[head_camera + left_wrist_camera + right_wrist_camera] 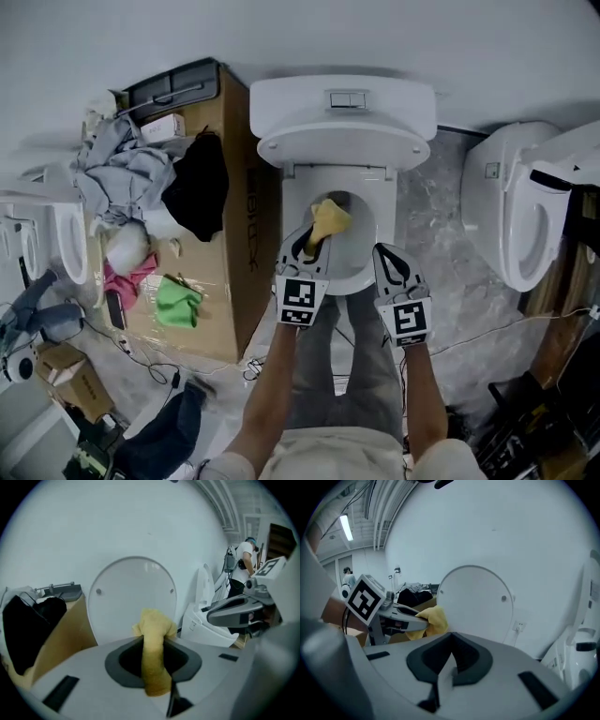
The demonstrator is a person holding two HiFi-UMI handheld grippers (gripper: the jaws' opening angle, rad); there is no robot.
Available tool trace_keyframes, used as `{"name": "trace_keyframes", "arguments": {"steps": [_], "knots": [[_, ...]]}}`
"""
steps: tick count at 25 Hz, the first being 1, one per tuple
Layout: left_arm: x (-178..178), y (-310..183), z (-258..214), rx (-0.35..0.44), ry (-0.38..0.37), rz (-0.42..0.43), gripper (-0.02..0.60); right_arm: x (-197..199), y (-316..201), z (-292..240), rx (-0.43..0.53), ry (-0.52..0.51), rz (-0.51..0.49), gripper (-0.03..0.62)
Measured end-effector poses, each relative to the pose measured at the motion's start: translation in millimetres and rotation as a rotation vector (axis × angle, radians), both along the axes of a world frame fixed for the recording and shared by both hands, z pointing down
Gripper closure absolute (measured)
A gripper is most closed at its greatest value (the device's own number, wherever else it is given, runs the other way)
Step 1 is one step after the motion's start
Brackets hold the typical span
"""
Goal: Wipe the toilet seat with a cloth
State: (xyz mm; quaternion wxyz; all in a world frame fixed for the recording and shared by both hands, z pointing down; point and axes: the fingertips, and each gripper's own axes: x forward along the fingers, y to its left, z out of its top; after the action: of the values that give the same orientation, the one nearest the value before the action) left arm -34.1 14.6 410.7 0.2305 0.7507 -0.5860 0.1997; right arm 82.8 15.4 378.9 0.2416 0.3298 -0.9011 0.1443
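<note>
While the left gripper is pinching a bunched yellow cloth between its jaws, the wiping is looking barely begun: the cloth is hanging over the bowl opening at the centre of the head view, just inside the left side of the toilet seat, and I cannot tell whether it is touching the seat at all. No wiped or wet track is showing on the white ring, so by my judgement the whole seat is waiting to be done. The right gripper is hovering over the lower right of the seat with its jaws pressed together on nothing. The lid is standing raised against the cistern, leaving the seat open to reach. At the left of the frame a cardboard box is sitting right beside the toilet, carrying a black garment, grey clothing and a green rag; it is likely crowding any sweep along the left edge. A second toilet is standing well apart at the right, and the person's legs are filling the lower centre.
</note>
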Motion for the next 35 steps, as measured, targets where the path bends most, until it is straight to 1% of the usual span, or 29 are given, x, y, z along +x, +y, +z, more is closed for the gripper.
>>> {"name": "trace_keyframes", "arguments": {"steps": [3, 7, 12, 17, 19, 23, 27, 31, 35], "knots": [[0, 23, -48, 0.033, 0.009, -0.006, 0.485, -2, 8, -47, 0.034, -0.019, 0.006, 0.586], [0, 49, -110, 0.085, 0.011, 0.014, 0.485, -4, 25, -110, 0.091, -0.039, 0.000, 0.586], [-6, 67, -185, 0.183, 0.015, 0.031, 0.485, -7, 51, -179, 0.165, -0.022, -0.033, 0.588], [-5, 96, -250, 0.264, 0.021, 0.059, 0.485, 6, 80, -244, 0.228, -0.023, 0.027, 0.588], [-3, 104, -272, 0.291, 0.026, 0.060, 0.485, 13, 85, -263, 0.253, -0.019, 0.024, 0.588], [4, 113, -305, 0.337, 0.000, 0.049, 0.483, 17, 86, -293, 0.302, -0.014, -0.037, 0.588], [13, 121, -325, 0.348, -0.038, 0.017, 0.483, 22, 88, -310, 0.316, -0.055, -0.079, 0.588], [34, 133, -340, 0.350, -0.067, -0.003, 0.483, 37, 97, -324, 0.339, -0.086, -0.124, 0.588], [60, 136, -355, 0.367, -0.089, -0.029, 0.483, 61, 97, -340, 0.363, -0.108, -0.145, 0.588]]}}
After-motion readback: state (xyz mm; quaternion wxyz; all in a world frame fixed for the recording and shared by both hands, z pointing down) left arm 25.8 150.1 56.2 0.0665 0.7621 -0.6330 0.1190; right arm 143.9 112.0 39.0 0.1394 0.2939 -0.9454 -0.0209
